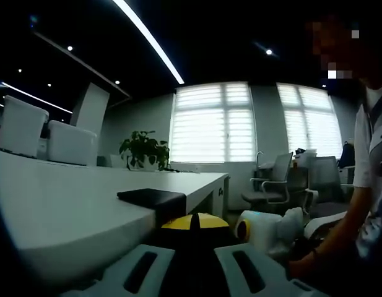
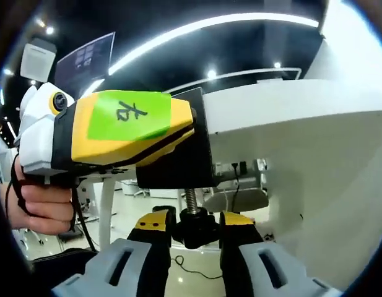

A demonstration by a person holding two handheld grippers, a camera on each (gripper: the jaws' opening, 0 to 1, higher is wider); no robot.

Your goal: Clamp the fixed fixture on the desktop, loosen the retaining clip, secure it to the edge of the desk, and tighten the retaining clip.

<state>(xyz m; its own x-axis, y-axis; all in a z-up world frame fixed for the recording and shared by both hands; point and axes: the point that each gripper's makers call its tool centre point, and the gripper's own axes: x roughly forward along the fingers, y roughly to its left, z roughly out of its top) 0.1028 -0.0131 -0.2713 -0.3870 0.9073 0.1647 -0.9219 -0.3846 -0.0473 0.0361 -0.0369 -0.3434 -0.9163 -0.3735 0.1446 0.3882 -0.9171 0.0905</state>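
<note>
Desk: a white desk (image 1: 67, 210) is seen running away from the camera in the left gripper view; in the right gripper view its edge (image 2: 290, 102) is seen from below and from the side.
Fixture: a black clamp fixture (image 2: 197, 148) is seated on the desk edge, with its flat upper plate (image 1: 152, 197) lying on the desktop and its body hanging below the slab.
Left gripper: the left gripper (image 2: 116, 133), yellow and black with a green label, is seen closed on the fixture body from the side, and is held by a hand (image 2: 39, 201); in its own view its pale jaws rise on either side of the dark fixture.
Right gripper: the right gripper (image 2: 194, 238) is seen below the desk with its jaws drawn narrow against the knob.
Retaining clip: a threaded screw (image 2: 191, 199) descends from the fixture to a black knob (image 2: 195, 226), which is gripped between the yellow-tipped jaws.
Background: a potted plant (image 1: 144, 150) and bright windows (image 1: 212, 122) are seen beyond the desk.
</note>
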